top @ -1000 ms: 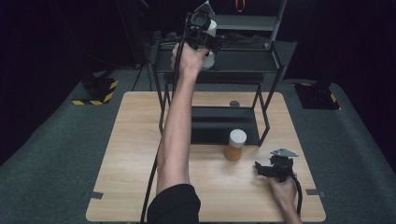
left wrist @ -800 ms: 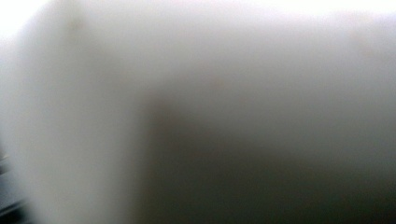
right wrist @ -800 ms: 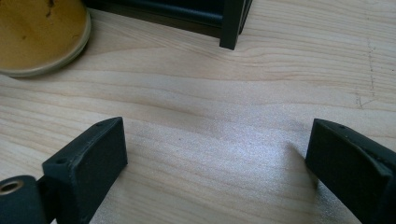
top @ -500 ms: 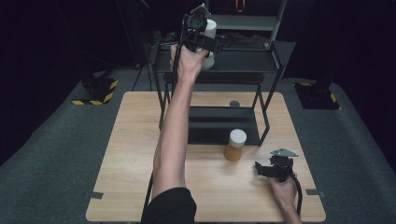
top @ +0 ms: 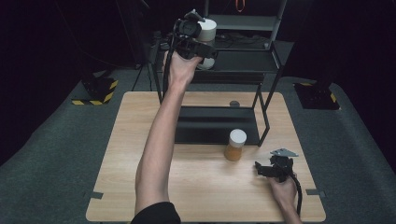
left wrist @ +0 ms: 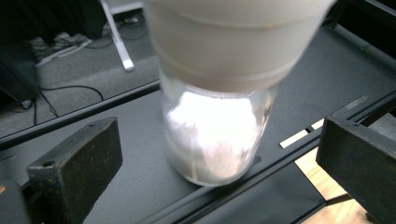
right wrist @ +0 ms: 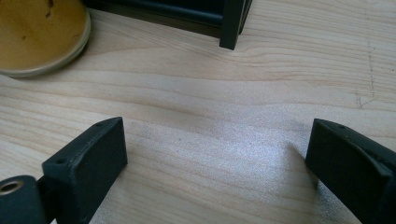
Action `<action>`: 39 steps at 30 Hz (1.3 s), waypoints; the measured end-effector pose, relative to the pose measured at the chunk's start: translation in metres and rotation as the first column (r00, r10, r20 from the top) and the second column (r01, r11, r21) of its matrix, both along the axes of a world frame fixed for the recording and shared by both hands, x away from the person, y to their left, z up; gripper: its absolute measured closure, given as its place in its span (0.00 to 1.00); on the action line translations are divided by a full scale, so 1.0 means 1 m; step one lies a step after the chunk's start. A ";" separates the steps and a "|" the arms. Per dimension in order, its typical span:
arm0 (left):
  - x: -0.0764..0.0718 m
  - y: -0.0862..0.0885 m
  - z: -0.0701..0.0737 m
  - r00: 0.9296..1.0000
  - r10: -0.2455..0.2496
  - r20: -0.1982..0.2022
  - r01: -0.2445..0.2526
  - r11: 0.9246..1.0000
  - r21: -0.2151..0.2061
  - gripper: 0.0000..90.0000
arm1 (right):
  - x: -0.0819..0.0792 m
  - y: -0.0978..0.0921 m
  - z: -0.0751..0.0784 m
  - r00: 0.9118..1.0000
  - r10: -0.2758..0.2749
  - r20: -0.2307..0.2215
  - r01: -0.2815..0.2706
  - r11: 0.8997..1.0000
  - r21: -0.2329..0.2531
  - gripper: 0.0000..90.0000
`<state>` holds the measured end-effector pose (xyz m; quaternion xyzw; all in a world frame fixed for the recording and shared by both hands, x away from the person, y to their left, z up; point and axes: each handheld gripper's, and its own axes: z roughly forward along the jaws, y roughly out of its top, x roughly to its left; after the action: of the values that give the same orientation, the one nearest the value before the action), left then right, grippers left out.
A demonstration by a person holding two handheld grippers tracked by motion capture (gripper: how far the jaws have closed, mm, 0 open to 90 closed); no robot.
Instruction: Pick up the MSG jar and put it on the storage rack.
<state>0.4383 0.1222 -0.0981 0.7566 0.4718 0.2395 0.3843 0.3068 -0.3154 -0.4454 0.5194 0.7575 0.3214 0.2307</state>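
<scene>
A clear glass jar (left wrist: pixel 215 135) with a white lid and white contents stands on the upper shelf (left wrist: pixel 116 186) of a black rack. My left gripper (left wrist: pixel 217 161) is open around it, one jaw on each side with gaps to the glass. In the high view the left gripper (top: pixel 201 44) is held up at the jar (top: pixel 207 25) on the rack (top: pixel 243 60). My right gripper (top: pixel 264 169) rests open near the table's front right; in its own view the right gripper (right wrist: pixel 215 154) holds nothing above bare wood.
An amber jar (top: pixel 235 145) with a white lid stands on the wooden table (top: pixel 126 154) before the rack's low shelf (top: pixel 215 123); its base (right wrist: pixel 37 32) and a rack leg (right wrist: pixel 231 23) lie ahead of the right gripper. Dark carpet surrounds the table.
The left gripper has shifted slightly leftward at the white-lidded jar. The right gripper and the amber jar have not moved.
</scene>
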 end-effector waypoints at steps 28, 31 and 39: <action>-0.068 0.027 -0.072 0.998 -0.029 0.062 0.025 0.998 0.062 0.02 | 0.000 0.000 0.000 1.000 -0.001 0.001 0.001 1.000 0.000 0.05; -0.071 0.029 -0.083 0.998 -0.031 0.057 0.027 0.998 0.062 0.02 | 0.000 0.000 0.000 1.000 0.000 0.001 0.000 1.000 0.000 0.05; -0.082 0.034 -0.120 0.998 -0.046 0.046 0.043 0.997 0.063 0.02 | 0.000 0.000 0.000 1.000 0.000 0.001 0.000 1.000 -0.001 0.05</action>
<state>0.3567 0.1557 -0.2178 0.7726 0.4380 0.2634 0.3767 0.3069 -0.3152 -0.4455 0.5192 0.7575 0.3212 0.2312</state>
